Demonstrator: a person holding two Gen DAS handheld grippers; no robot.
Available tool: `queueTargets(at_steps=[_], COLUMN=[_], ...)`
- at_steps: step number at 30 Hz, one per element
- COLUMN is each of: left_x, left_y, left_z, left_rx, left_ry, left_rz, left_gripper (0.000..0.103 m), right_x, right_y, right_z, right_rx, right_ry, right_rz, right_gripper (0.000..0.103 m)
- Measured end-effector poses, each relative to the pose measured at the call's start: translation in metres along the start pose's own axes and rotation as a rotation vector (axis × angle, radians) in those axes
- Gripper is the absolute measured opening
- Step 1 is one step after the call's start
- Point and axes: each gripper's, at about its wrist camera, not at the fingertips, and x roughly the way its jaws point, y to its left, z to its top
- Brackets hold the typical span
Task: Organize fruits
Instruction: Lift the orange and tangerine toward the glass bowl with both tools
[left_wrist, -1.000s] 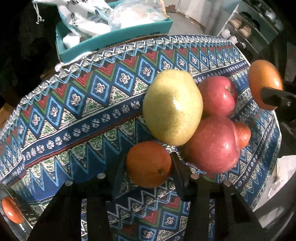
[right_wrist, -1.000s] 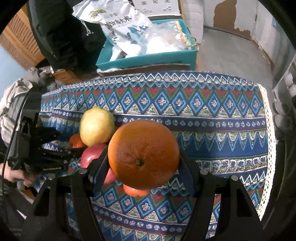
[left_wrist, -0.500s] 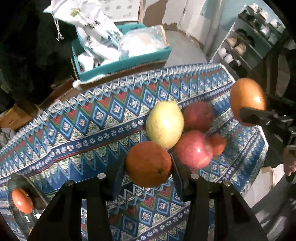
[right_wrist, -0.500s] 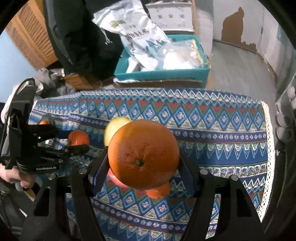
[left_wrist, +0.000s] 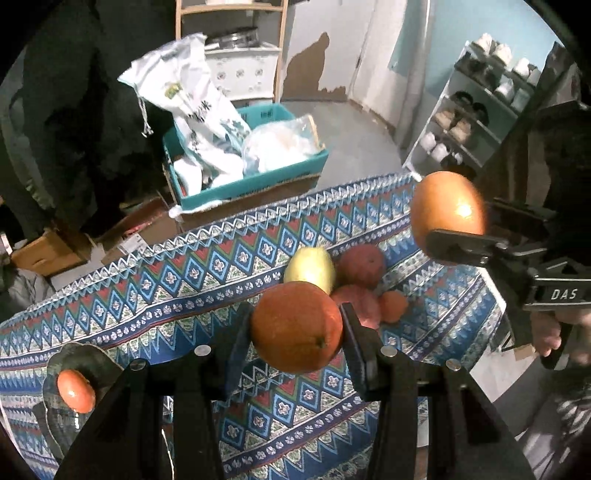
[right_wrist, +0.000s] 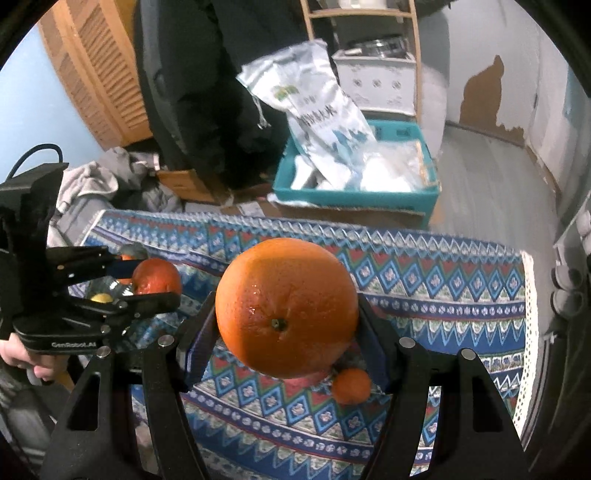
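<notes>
Fruit sorting at a table (left_wrist: 155, 295) under a blue, red and green patterned cloth, seen from both wrist cameras. Far left, low in the left view: a small orange fruit (left_wrist: 75, 390) on a dark plate (left_wrist: 92, 356) at the table edge. Centre: left gripper (left_wrist: 295, 334) clenched on an orange (left_wrist: 297, 326), both pads pressed to its sides, fruit lifted clear of the cloth. Just behind it, a heap on the cloth: yellow pear (left_wrist: 310, 269), two red apples (left_wrist: 362, 266), one small tangerine (left_wrist: 393, 306), all touching. Right: right gripper (left_wrist: 452, 221) grasping a bigger orange (left_wrist: 447, 216) above the table's right end, handle held in a hand (left_wrist: 554, 332).

From the right wrist, again from the left: left gripper (right_wrist: 155, 282) with its orange (right_wrist: 157, 276) between the jaws, hand (right_wrist: 22, 356) on the grip at frame edge. Centre: the bigger orange (right_wrist: 286, 308) gripped in the right gripper (right_wrist: 286, 328), stem dimple facing the lens, raised over the cloth. Below and to its right, the tangerine (right_wrist: 351, 386) beside a sliver of red apple. Beyond the table, on the floor: teal crate (right_wrist: 354, 201) stuffed with white bags (right_wrist: 325, 110). Far right in the left view: shelf (left_wrist: 480, 110) of shoes against the wall.
</notes>
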Motion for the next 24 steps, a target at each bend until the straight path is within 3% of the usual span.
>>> queueTargets(at_steps=[9, 24], left_x=[-0.037, -0.091], left_y=[-0.005, 0.026], left_z=[-0.003, -0.020], left_rx=[0.012, -0.065], left_ry=[-0.080, -0.173], left_rz=[0.011, 0.035], left_gripper=[0.048, 0.048], right_x=[-0.020, -0.026], right_y=[0.030, 0.090], right_z=[0.022, 0.047], right_rx=[-0.034, -0.124], right_ry=[-0.066, -0.098], right_rz=[0.048, 0.125], right_gripper=[0.069, 0.069])
